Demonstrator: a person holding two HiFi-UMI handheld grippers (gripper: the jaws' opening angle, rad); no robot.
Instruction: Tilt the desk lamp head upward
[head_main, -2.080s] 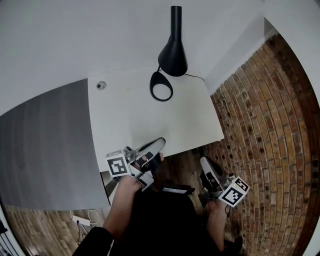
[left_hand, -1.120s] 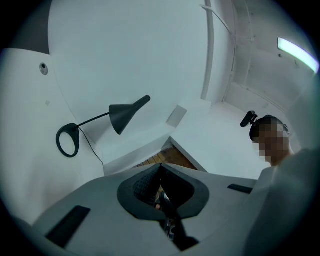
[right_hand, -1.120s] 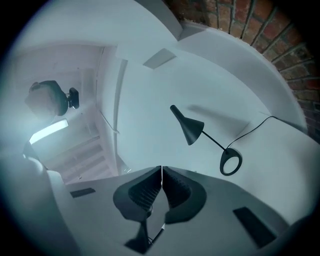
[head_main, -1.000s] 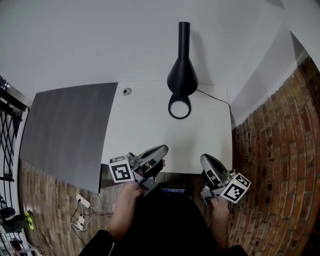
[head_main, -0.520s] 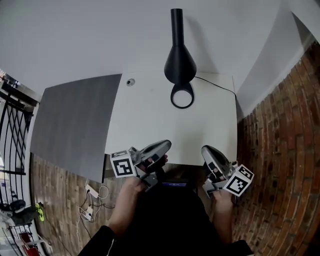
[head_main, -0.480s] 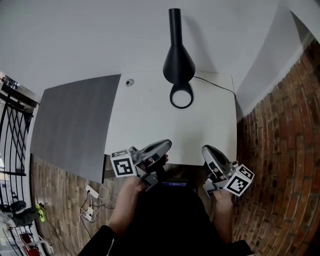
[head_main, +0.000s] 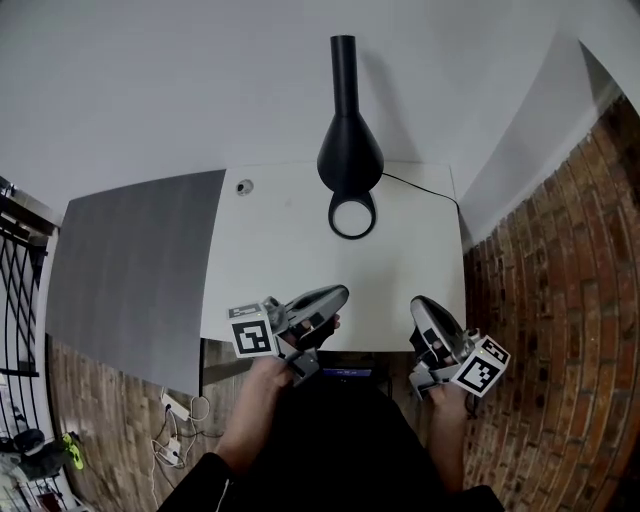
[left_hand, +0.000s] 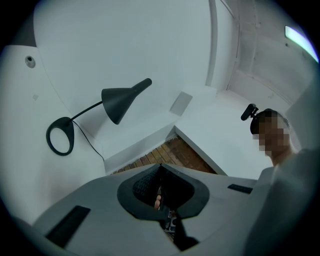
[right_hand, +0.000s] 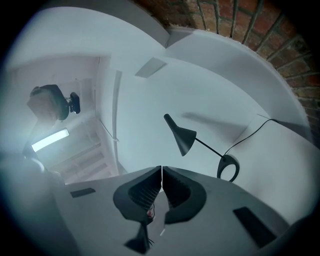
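A black desk lamp stands at the back of the white desk (head_main: 290, 260). Its cone head (head_main: 350, 152) hangs over its ring base (head_main: 352, 214). Both grippers hover at the desk's front edge, well short of the lamp. My left gripper (head_main: 342, 292) is shut and holds nothing. My right gripper (head_main: 418, 303) is also shut and holds nothing. The left gripper view has the lamp head (left_hand: 122, 102) and ring base (left_hand: 59, 136) far beyond the closed jaws. In the right gripper view, the head (right_hand: 182, 138) and base (right_hand: 229, 168) are also distant.
A black cable (head_main: 420, 187) runs from the lamp off the desk's back right. A small round grommet (head_main: 243, 186) sits at the desk's back left. A grey panel (head_main: 130, 270) lies to the left, brick floor (head_main: 540, 300) to the right. A white wall rises behind.
The head view has swung to face the desk squarely. Both grippers have edged forward to the desk's front edge and stay shut. The lamp has not moved.
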